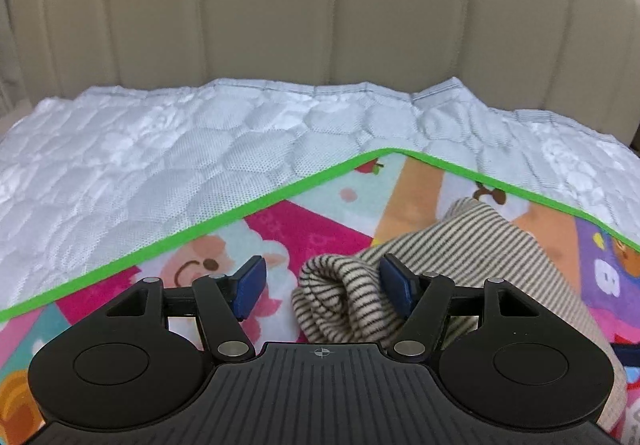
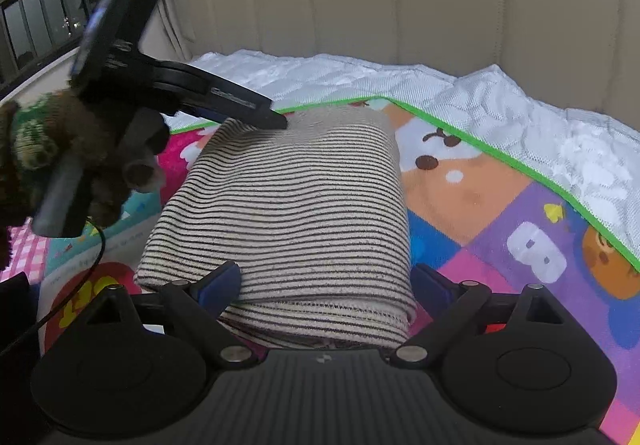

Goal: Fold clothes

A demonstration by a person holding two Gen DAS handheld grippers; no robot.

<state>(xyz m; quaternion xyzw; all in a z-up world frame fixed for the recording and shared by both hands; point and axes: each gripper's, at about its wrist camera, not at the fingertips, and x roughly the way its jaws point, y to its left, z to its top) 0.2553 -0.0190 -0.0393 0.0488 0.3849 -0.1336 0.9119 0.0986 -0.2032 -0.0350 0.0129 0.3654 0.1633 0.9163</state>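
A beige garment with thin dark stripes [image 2: 296, 205] lies folded into a thick oblong on the colourful play mat [image 2: 500, 205]. My right gripper [image 2: 326, 285] is open and straddles its near end, one blue pad at each side of the fold. In the left wrist view a bunched corner of the same striped garment [image 1: 344, 297] sits between the blue pads of my left gripper [image 1: 323, 285]. It touches the right pad, while the left pad stands clear of it, so this gripper is open. The right wrist view shows the left tool's fingers [image 2: 256, 109] over the garment's far left corner.
The mat's green border [image 1: 240, 209] lies on a white quilted pad [image 1: 160, 149]. A beige padded backrest [image 1: 320, 5] rises behind. A hand in a brown and green fuzzy sleeve [image 2: 36, 141] holds the left tool, with a black cable [image 2: 80, 285] below. A dark railing [image 2: 36, 5] is far left.
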